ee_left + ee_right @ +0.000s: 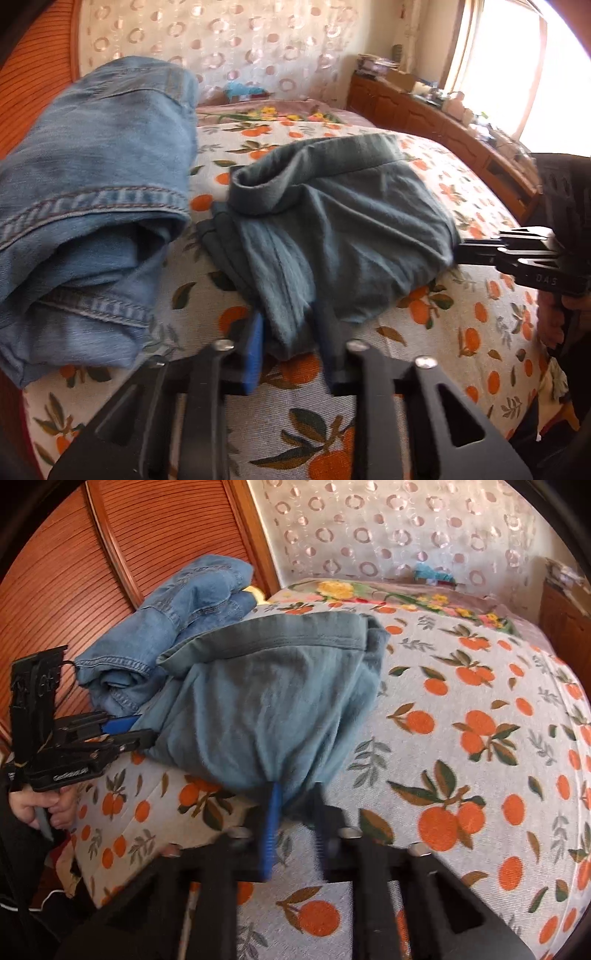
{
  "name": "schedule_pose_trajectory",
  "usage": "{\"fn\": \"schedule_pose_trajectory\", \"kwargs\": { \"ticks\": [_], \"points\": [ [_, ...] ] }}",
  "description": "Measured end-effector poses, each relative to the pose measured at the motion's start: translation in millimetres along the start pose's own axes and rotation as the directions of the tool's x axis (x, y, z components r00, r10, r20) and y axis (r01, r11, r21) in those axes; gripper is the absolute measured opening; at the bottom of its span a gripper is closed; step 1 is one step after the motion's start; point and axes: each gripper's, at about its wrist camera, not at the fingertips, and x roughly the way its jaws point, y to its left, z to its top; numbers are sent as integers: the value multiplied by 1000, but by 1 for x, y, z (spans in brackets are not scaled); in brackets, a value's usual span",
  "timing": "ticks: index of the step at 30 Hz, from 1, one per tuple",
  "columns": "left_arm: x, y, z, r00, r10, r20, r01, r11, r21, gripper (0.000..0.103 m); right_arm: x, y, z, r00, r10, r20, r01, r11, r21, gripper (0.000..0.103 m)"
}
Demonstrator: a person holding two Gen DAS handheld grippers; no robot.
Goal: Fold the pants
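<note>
Grey-green pants point(332, 229) lie bunched on the orange-print bedspread point(461, 332). My left gripper point(291, 332) sits at their near edge with a fold of the cloth pinched between its blue pad and dark finger. In the right wrist view it shows at the left point(147, 734), clamped on the pants point(258, 701). My right gripper point(297, 797) is shut on the other near corner of the same pants. It also enters the left wrist view from the right point(458, 253), its tips at the cloth's edge.
A folded pair of blue jeans point(92, 166) lies left of the pants, against the wooden wardrobe point(110, 554). A wooden dresser point(443, 122) with clutter runs along the bed's far right under a window. The person's hand point(37, 805) holds the left gripper's handle.
</note>
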Motion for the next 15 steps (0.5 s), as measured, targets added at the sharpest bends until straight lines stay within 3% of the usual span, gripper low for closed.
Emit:
{"fn": "schedule_pose_trajectory", "kwargs": {
  "ticks": [3,15],
  "points": [
    [1,-1,3,1000,-11,-2,11,1000,-9,13,-8,-10,-2,1000,15,25,-16,999,44,6],
    [-32,-29,-12,998,-62,3,62,998,31,12,-56,-2,-39,997,-26,68,25,999,29,2]
  ]
}}
